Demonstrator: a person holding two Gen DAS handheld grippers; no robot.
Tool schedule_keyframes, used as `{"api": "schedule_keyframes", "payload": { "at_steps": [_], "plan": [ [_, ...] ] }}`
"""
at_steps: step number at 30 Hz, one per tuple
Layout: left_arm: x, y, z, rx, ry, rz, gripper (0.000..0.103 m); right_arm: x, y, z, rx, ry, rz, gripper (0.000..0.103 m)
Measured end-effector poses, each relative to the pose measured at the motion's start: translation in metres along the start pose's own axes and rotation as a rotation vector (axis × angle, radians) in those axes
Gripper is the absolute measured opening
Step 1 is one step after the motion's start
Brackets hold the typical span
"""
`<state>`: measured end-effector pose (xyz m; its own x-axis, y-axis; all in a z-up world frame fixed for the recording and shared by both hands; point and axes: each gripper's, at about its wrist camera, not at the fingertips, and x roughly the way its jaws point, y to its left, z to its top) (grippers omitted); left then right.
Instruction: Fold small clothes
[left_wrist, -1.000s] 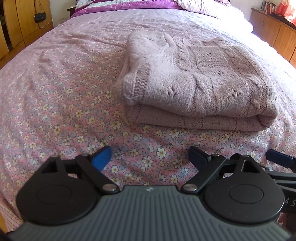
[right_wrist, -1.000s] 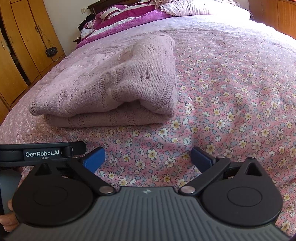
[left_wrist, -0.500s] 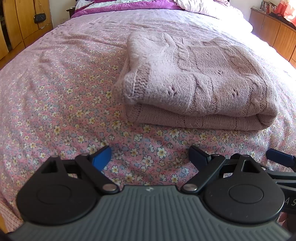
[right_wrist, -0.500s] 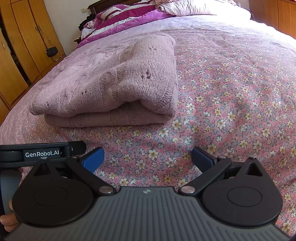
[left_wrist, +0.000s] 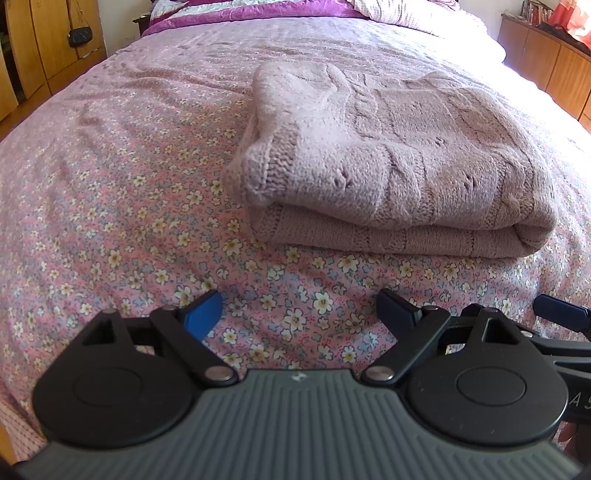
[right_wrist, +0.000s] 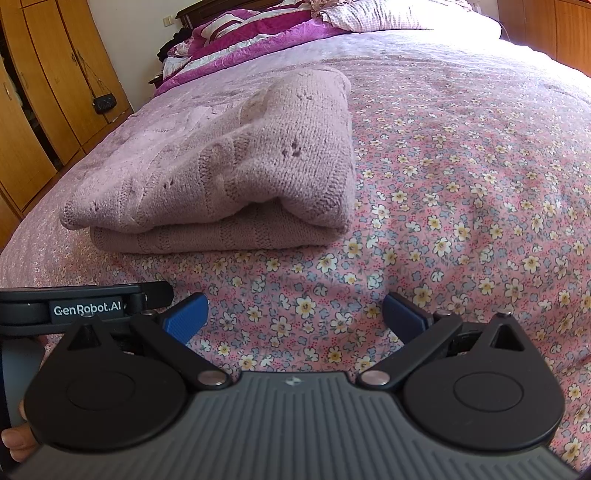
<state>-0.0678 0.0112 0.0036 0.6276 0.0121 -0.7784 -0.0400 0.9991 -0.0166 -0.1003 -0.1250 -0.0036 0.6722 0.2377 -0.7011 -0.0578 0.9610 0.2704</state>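
Observation:
A dusty-pink knitted sweater (left_wrist: 399, 162) lies folded into a thick rectangle on the flowered bedspread (left_wrist: 110, 206). It also shows in the right wrist view (right_wrist: 236, 173), up and to the left. My left gripper (left_wrist: 299, 310) is open and empty, low over the bedspread just in front of the sweater. My right gripper (right_wrist: 295, 314) is open and empty, in front of the sweater's right end. The right gripper's blue finger (left_wrist: 561, 314) shows at the right edge of the left wrist view. The left gripper's body (right_wrist: 85, 306) shows at the left of the right wrist view.
Purple covers and pillows (right_wrist: 258, 33) lie at the head of the bed. Wooden wardrobes (right_wrist: 44, 96) with a hanging black purse (right_wrist: 105, 103) stand on the left. A wooden cabinet (left_wrist: 550, 62) stands on the right.

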Motion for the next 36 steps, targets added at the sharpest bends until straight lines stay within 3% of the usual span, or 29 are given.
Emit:
{"api": "schedule_keyframes", "payload": {
  "at_steps": [36],
  "plan": [
    [0.0024, 0.0009, -0.0004, -0.002, 0.002, -0.002, 0.092, 0.0038, -0.0037, -0.0002, 0.000, -0.002, 0.003, 0.103]
  ]
}}
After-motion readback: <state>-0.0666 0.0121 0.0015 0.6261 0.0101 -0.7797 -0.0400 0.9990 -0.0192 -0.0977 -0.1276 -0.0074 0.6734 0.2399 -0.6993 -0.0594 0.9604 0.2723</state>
